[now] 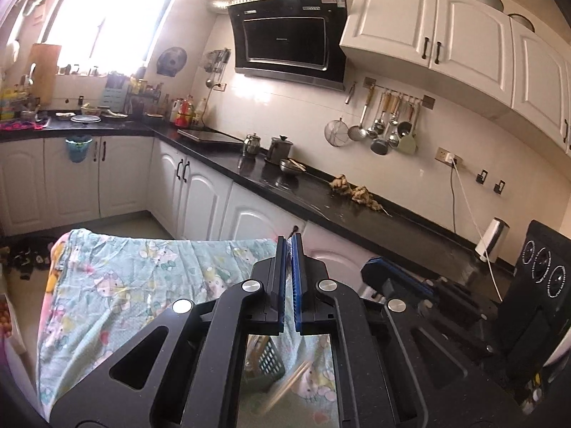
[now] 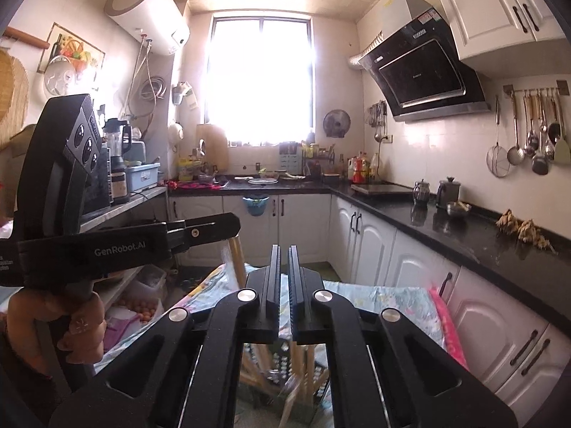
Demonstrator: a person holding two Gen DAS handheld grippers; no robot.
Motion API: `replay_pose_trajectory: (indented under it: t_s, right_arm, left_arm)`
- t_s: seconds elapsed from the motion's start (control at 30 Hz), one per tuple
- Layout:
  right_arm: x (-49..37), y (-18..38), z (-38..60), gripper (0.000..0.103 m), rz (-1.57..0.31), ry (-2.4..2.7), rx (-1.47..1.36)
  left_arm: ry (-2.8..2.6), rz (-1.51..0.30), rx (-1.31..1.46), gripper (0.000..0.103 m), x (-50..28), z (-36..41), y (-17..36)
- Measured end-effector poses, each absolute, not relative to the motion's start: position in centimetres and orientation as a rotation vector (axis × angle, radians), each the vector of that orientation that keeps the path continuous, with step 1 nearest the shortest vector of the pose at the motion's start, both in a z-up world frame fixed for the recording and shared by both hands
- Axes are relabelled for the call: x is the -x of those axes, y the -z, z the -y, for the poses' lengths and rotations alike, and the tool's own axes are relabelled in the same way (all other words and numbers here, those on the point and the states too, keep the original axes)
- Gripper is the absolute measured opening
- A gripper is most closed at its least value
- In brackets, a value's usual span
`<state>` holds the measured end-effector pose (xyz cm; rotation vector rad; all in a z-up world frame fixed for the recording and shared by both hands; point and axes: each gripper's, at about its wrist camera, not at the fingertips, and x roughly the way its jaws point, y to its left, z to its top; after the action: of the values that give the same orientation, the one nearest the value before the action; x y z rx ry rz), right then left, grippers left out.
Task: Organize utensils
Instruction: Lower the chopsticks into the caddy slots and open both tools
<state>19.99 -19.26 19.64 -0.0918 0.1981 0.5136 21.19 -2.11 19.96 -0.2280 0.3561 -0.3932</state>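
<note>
While both wrist views tilt over the cloth-covered table:
Left gripper [image 1: 289,240]: jaws pressed together, blue pads touching, nothing seen between them.
Right gripper [image 2: 282,249]: jaws all but closed, thin slit between, nothing gripped at the tips.
Utensil basket [image 1: 266,360]: dark slotted, below left gripper, seen through the frame gap; also under right gripper [image 2: 282,367].
Chopsticks [image 2: 303,360]: pale wooden sticks standing tilted in basket; blurred, count unclear.
Tablecloth [image 1: 142,285]: light green cartoon print, wrinkled, under the basket.
Person's hand [image 2: 76,324]: wrapped around left gripper's handle, left edge of right view.
Counter [image 1: 285,185]: black, along the wall, well apart from both grippers.
Ginger pile [image 1: 353,190]: on counter, right side.
Hanging ladles [image 1: 385,121]: on wall rail above counter.
Range hood [image 1: 289,39]: black, on wall.
</note>
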Motion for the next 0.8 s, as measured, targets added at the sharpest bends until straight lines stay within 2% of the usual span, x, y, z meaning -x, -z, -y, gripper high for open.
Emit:
replay_pose_trajectory:
  t_s: [0.23, 0.73, 0.8]
  right_arm:
    - [-22.0, -16.1, 20.0, 0.004, -0.304, -0.476, 0.097]
    - [-23.9, -3.7, 25.0, 0.005, -0.627, -0.382, -0.016]
    - [-23.7, -2.7, 25.2, 0.013, -0.652, -0.382, -0.028]
  left_arm:
    - [0.364, -0.389, 0.238, 0.001, -23.3, 1.6, -17.5]
    - [0.332, -0.491, 0.236, 0.001, -26.2, 1.7, -11.5]
    - [0.330, -0.509, 0.235, 0.001, -26.2, 1.7, -10.8]
